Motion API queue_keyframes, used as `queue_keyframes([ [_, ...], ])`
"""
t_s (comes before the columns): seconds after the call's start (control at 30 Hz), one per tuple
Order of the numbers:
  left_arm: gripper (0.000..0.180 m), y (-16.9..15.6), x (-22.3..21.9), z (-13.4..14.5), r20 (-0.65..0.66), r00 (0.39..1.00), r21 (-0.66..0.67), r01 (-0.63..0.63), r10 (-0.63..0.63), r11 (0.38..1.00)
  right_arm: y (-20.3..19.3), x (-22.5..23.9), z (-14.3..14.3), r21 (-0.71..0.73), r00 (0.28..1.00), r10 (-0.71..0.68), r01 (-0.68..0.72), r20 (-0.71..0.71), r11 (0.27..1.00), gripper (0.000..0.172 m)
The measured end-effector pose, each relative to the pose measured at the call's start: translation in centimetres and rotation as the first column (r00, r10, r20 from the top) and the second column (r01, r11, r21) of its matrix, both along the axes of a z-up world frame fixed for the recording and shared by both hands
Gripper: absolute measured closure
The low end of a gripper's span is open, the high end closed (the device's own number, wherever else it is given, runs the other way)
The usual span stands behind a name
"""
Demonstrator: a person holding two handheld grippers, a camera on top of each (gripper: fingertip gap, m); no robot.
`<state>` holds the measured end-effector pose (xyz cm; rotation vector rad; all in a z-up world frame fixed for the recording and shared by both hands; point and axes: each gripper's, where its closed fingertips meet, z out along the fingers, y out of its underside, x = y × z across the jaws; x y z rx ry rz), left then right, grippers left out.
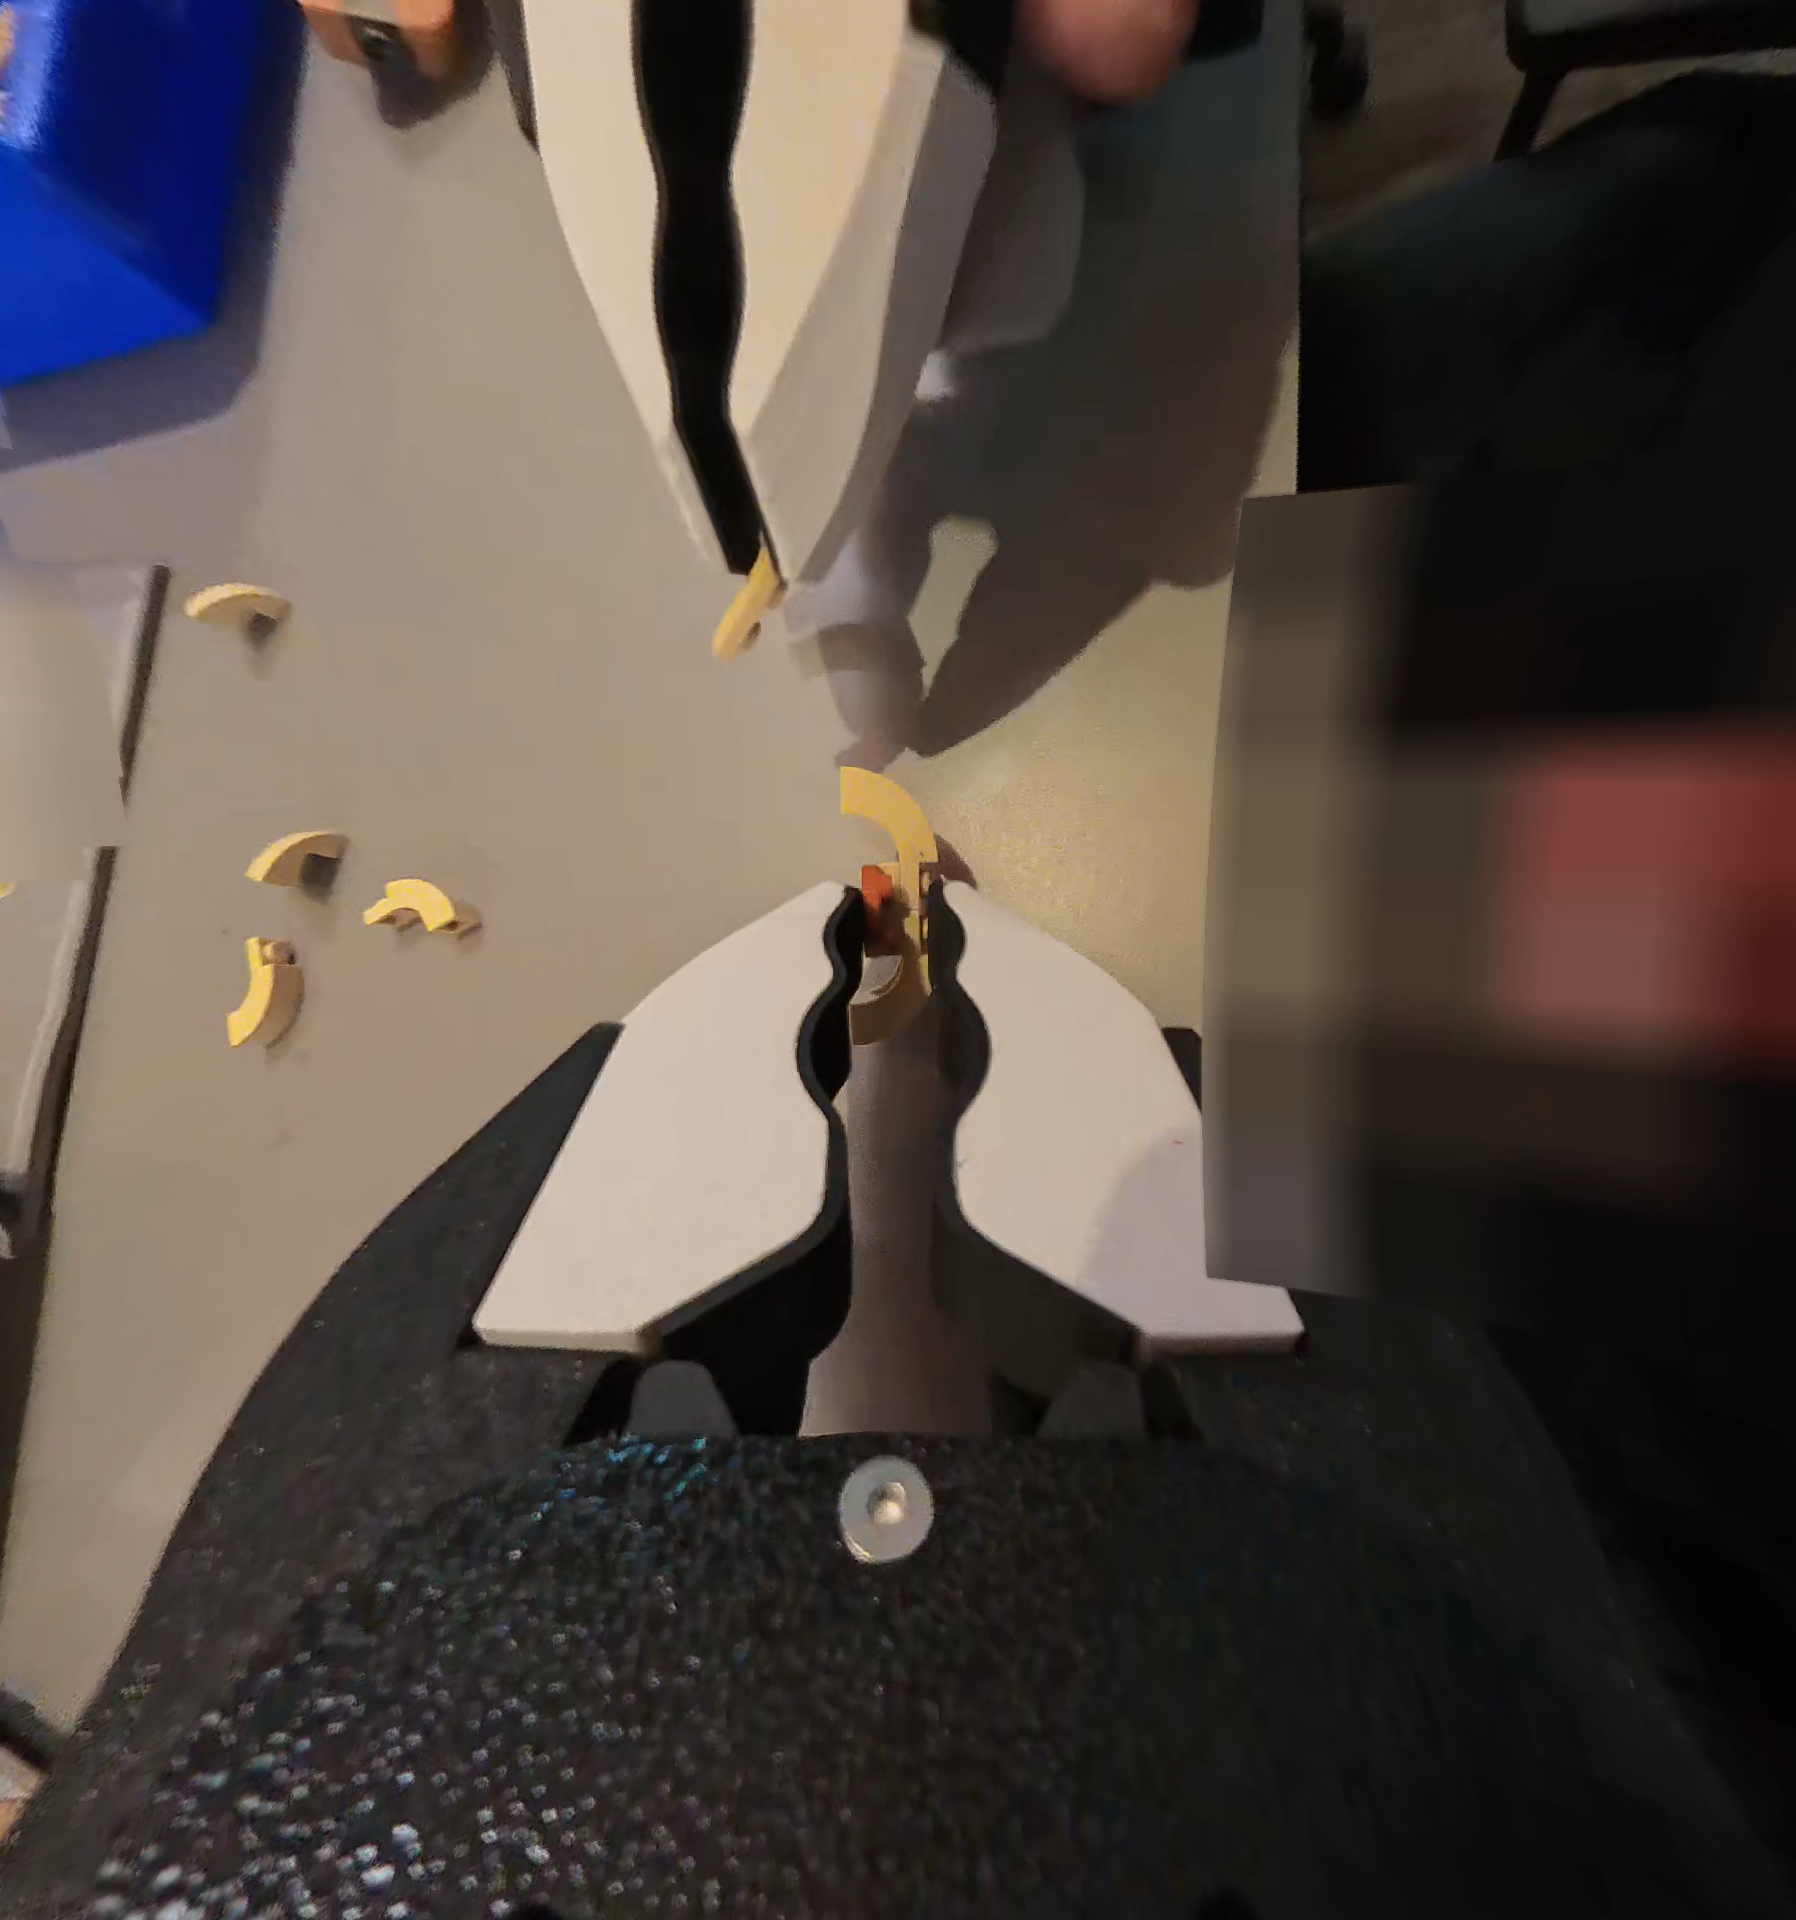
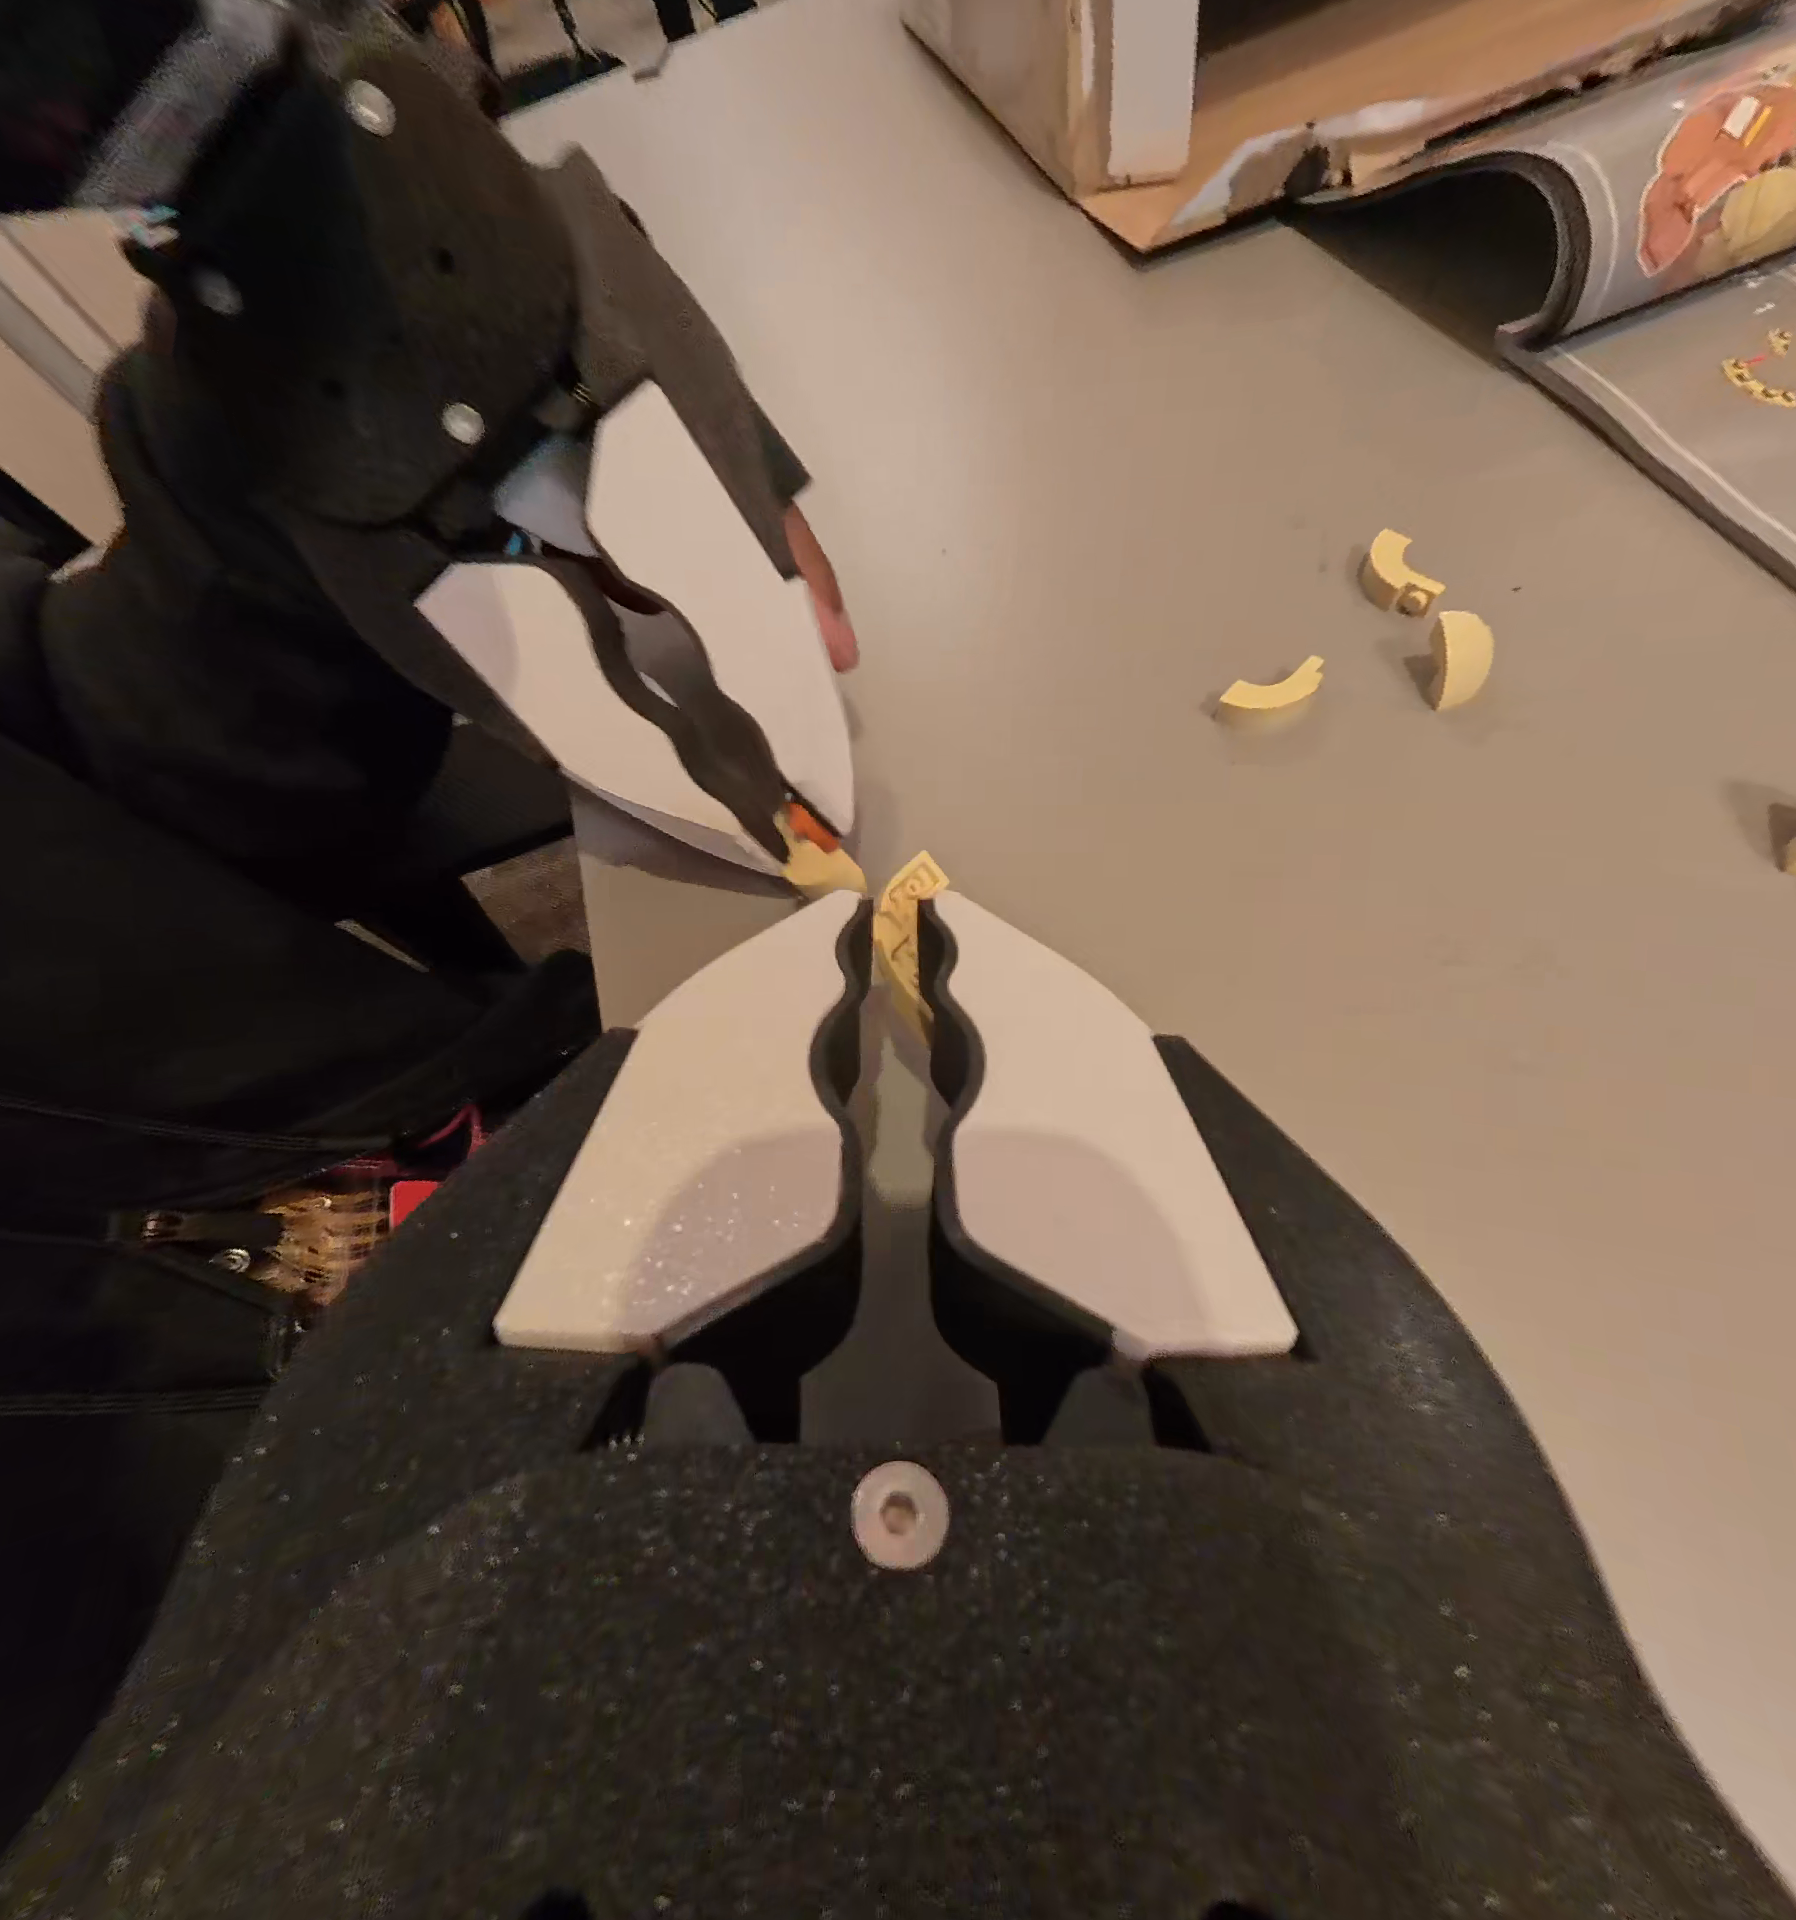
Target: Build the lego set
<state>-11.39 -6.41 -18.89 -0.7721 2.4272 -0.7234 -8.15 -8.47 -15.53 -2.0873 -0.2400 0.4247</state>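
My left gripper [image 1: 894, 902] is shut on a small assembly of tan curved bricks [image 1: 889, 821] with an orange piece [image 1: 876, 891] in it, held above the grey table [image 1: 520, 727]. The same assembly shows in the right wrist view [image 2: 821, 868] at the left gripper's tips. My right gripper [image 2: 894, 909] is shut on a single tan curved brick [image 2: 904, 914], studs side showing. In the left wrist view the right gripper [image 1: 754, 566] comes from above with that brick [image 1: 743, 623] at its tips. The two held pieces are close together, a small gap apart.
Several loose tan curved bricks lie on the table [image 1: 281, 862] [image 2: 1273, 691] [image 2: 1460, 655]. An open instruction booklet [image 2: 1704, 260] and a cardboard box [image 2: 1102, 94] are at the far right. A blue box [image 1: 73, 177] stands at upper left. The table edge [image 2: 587, 935] is near the grippers. Spacing between my two grippers at the tips: around 5 centimetres.
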Motion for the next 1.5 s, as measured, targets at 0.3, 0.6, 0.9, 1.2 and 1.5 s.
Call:
queue_keyframes([
  [0.3, 0.153, 0.4, 0.4, -0.6, -0.062, 0.998, 0.039, 0.007, -0.004, 0.999, -0.8, -0.1, 0.7, 0.064, 0.998, 0.023, -0.019, -0.062, 0.998, 0.164],
  [0.6, 0.155, -0.5, 1.0, -0.2, -0.150, 0.969, 0.038, -0.190, 0.194, 0.981, -0.9, -0.1, 1.0, 0.084, 0.996, 0.036, -0.029, -0.078, 0.996, 0.164],
  [0.9, 0.168, -0.8, 1.4, -1.3, -0.234, 0.952, 0.162, -0.163, 0.198, 0.973, -1.2, 0.0, 1.5, 0.109, 0.991, 0.047, -0.034, -0.122, 0.993, 0.164],
  [1.2, 0.170, -2.0, 1.2, -1.1, -0.204, 0.974, -0.019, -0.108, 0.102, 0.994, -1.9, 0.0, 2.4, 0.157, 0.976, 0.093, -0.062, -0.197, 0.986, 0.164],
  [1.5, 0.171, -4.4, 1.2, 4.5, 0.028, 0.998, -0.465, 0.060, -0.053, 0.883, -2.8, -0.8, 3.9, 0.233, 0.942, 0.190, -0.126, -0.276, 0.964, 0.164],
])
